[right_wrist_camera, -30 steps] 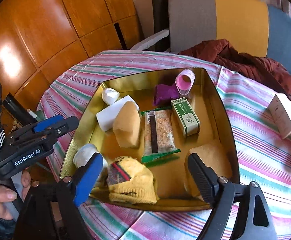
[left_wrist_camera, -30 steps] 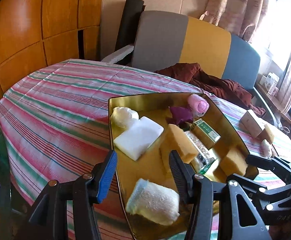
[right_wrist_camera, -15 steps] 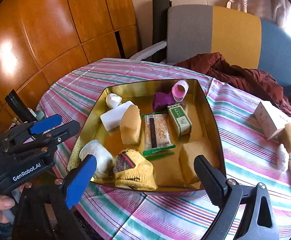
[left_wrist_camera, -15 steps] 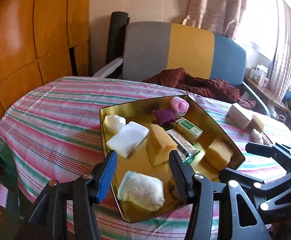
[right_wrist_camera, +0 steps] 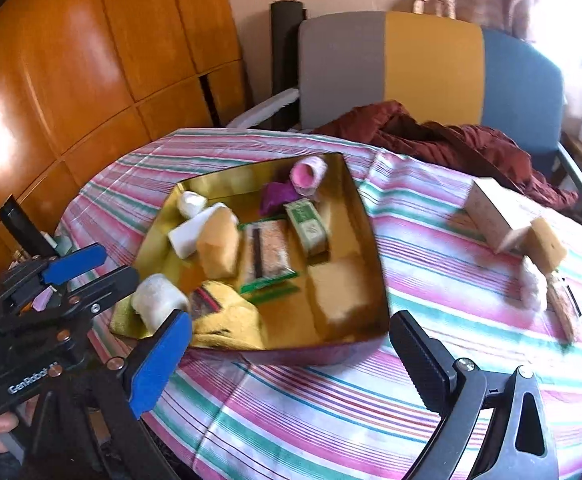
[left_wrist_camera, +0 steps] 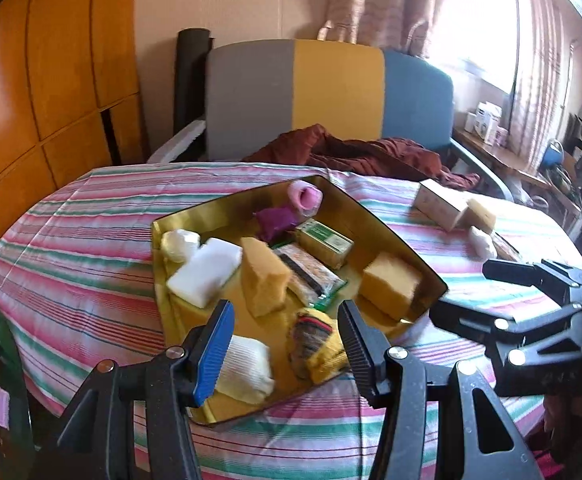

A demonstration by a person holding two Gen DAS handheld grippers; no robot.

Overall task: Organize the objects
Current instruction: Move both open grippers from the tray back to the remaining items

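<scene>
Right wrist view: both grippers empty above the gold tray.
Right gripper is wide, left gripper half-open; next, reach the 4 loose items beside the tray.

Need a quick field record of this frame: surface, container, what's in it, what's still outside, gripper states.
surface: round table under a striped tablecloth
container: gold tray
in tray: white block, two tan sponges, green box, snack packet, purple cloth, pink roll, yellow knit item, white rolled cloth
outside tray: pale box, tan sponge, small white bundle
left hand-held gripper: open, nothing held
right hand-held gripper: open wide, nothing held
</scene>
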